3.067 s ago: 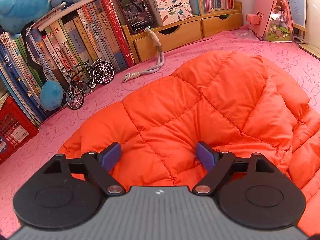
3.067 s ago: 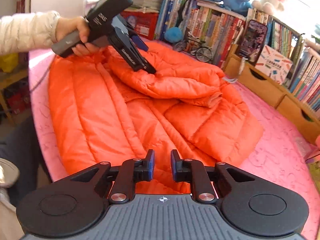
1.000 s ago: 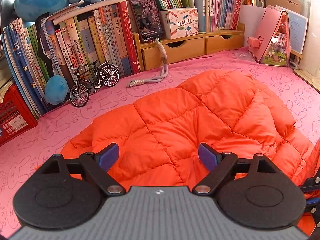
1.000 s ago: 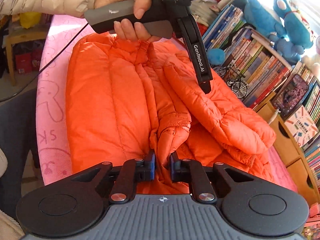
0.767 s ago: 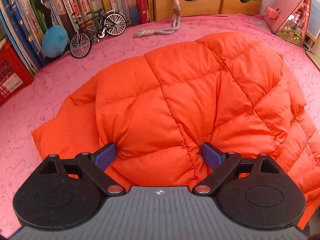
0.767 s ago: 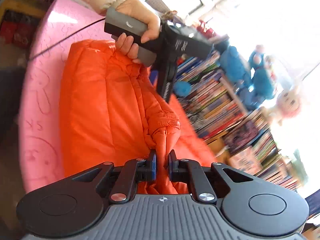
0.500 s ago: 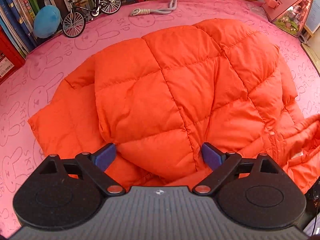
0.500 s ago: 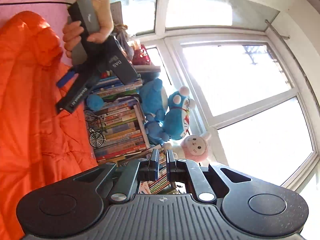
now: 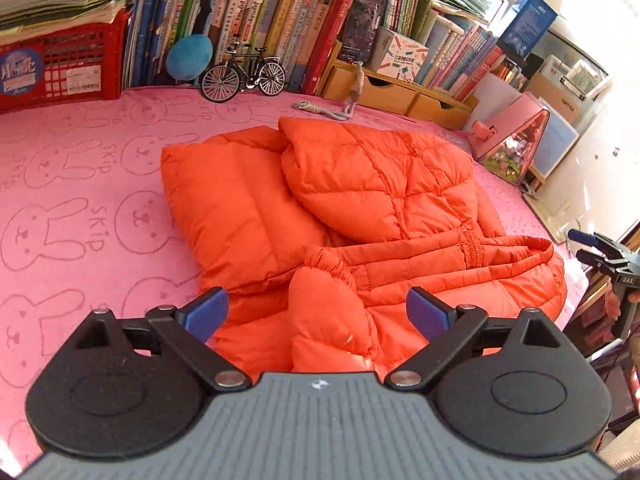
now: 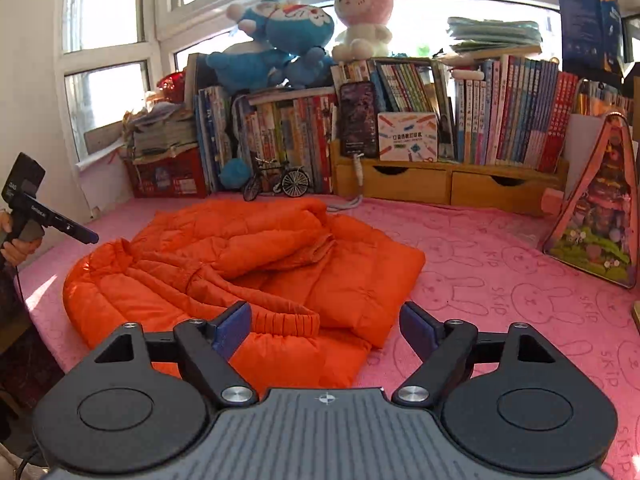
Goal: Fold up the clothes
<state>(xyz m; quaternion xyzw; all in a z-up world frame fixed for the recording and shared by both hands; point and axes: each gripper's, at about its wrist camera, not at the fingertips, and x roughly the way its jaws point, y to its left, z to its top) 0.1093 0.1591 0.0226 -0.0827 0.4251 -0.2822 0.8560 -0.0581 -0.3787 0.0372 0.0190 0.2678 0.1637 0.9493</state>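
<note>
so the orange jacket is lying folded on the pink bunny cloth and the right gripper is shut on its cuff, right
Not quite. The right gripper is open, its jaws spread wide and holding nothing, as the right wrist view shows. The orange jacket does lie folded on the pink bunny cloth.

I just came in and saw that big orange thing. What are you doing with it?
A person is folding an orange puffer jacket on a pink bunny-print cloth, with a gripper in each hand. Right now the left gripper and the right gripper both have their jaws open and hold nothing. The jacket lies partly folded, with a cuffed sleeve across the front.
</note>
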